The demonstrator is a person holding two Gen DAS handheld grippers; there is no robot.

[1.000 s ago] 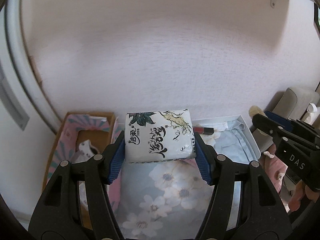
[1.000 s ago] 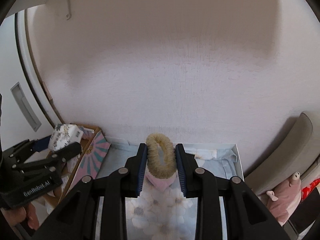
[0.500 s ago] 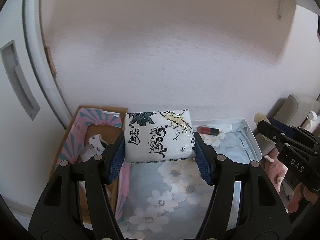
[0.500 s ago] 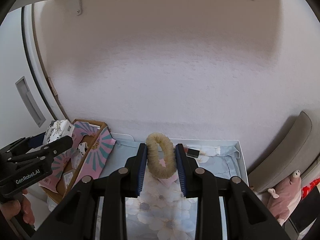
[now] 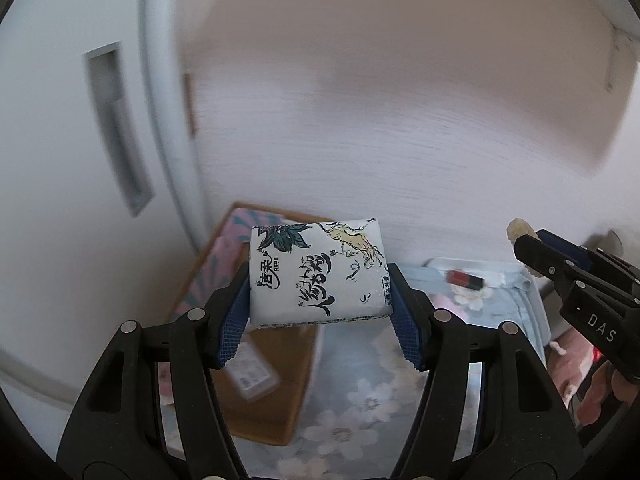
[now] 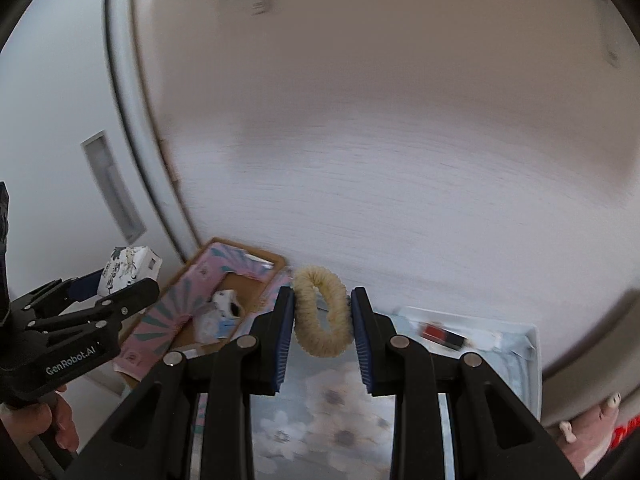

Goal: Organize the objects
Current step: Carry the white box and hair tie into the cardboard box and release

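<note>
left gripper [image 5: 318, 312]: raised, jaws clamped on a held pack | right gripper [image 6: 322, 322]: to its right, level, jaws pinched on a ring

White printed tissue pack [image 5: 318, 274] held aloft, cream fluffy scrunchie [image 6: 322, 316] upright

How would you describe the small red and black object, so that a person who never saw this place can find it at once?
Start from the white tray lined with pale blue flowered fabric, which sits against the wall, to the right of the cardboard box. Near the tray's far edge lies the small red and black object, perhaps a lipstick. It is the only dark, hard-looking item there.
</note>
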